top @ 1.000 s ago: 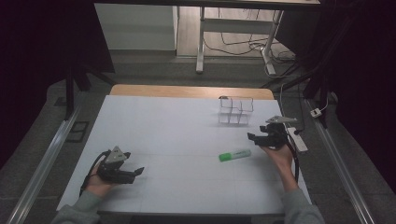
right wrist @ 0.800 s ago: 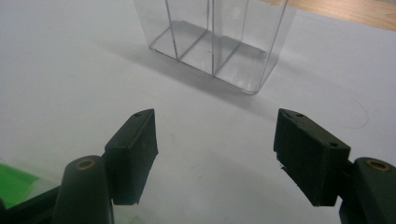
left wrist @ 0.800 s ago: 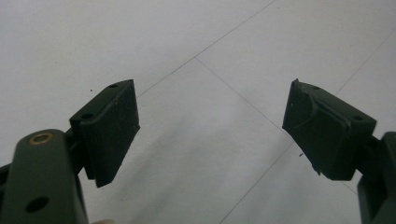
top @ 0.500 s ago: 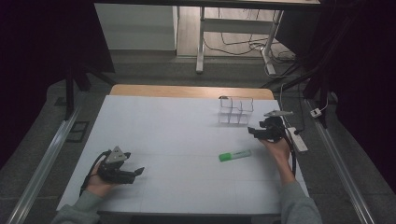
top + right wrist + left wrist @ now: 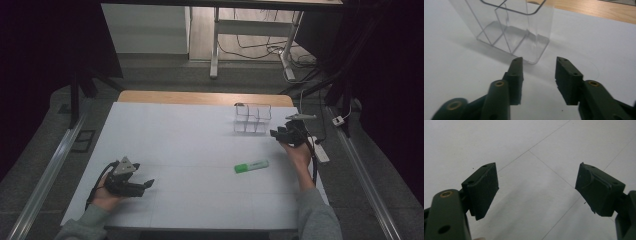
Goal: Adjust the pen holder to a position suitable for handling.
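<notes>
- Just ahead of the right gripper [image 5: 278,133]: one clear divided box [image 5: 252,118]; jaws have just been closing, part open, nothing between them.
- Near its fingers, toward the person: one green marker [image 5: 251,166], lying flat.
- Left gripper [image 5: 145,185]: jaws wide apart, empty, over one white table [image 5: 190,130].

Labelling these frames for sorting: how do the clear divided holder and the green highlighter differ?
The clear divided holder stands upright at the table's far side; the green highlighter lies flat nearer the person. The holder is transparent with a dark rim; the highlighter is solid green. The holder is larger. Both rest untouched on the white table.
</notes>
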A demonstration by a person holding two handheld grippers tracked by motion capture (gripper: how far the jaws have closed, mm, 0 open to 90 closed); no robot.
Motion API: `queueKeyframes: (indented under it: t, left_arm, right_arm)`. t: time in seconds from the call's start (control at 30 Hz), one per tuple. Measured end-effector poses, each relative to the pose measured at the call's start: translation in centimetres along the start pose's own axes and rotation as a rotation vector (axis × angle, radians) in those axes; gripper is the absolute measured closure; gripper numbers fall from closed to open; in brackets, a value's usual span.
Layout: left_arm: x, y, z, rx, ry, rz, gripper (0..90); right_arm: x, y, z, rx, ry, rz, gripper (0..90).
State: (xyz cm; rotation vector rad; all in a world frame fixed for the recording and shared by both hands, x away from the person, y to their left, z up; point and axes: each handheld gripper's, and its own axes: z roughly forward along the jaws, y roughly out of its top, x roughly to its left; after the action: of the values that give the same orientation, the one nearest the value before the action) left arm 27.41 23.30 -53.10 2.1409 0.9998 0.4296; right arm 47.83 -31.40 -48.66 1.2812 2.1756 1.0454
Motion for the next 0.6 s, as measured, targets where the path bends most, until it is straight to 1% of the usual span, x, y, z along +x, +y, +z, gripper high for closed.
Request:
queueKeyframes:
  t: [0.03,0.07,0.1,0.13,0.17,0.2,0.27,0.37,0.47,0.5,0.6]
  left_arm:
    - [0.1,0.0,0.0,-0.001,0.002,-0.005,18.2]
    - [0.1,0.0,0.0,-0.001,0.002,-0.005,18.3]
    - [0.1,0.0,0.0,-0.001,0.003,-0.005,18.3]
    - [0.1,0.0,0.0,-0.001,0.003,-0.005,18.3]
    - [0.1,0.0,0.0,-0.001,0.003,-0.005,18.3]
    - [0.1,0.0,0.1,0.001,0.003,-0.002,18.3]
    - [0.0,0.0,0.1,0.004,0.002,0.0,18.3]
    - [0.0,0.0,0.1,0.003,0.003,0.0,18.3]
    - [0.2,0.0,0.1,0.003,0.002,-0.001,18.3]
    - [0.3,0.0,0.1,-0.001,0.001,-0.004,18.4]
    - [0.4,0.0,0.1,0.0,0.001,-0.005,18.5]
  right_arm:
    - [-0.2,0.1,0.2,-0.005,-0.002,0.009,62.9]
    - [-0.2,0.1,0.3,-0.006,-0.005,0.007,65.0]
    - [-0.2,0.1,0.3,-0.006,-0.005,0.007,65.0]
    - [-0.4,0.1,0.4,-0.001,-0.018,-0.002,69.8]
    - [-0.4,0.2,0.5,0.003,-0.019,-0.003,72.6]
    - [-0.4,0.2,0.5,0.003,-0.019,-0.003,72.6]
    - [-0.6,0.3,0.7,0.009,-0.01,-0.007,80.8]
    - [-0.6,0.4,0.7,0.004,-0.004,-0.014,88.9]
    - [-0.6,0.6,0.7,0.003,0.007,-0.016,89.0]
    - [-0.7,0.9,0.9,-0.008,0.02,-0.006,89.0]
    - [-0.9,1.3,1.1,-0.014,0.022,0.003,89.0]
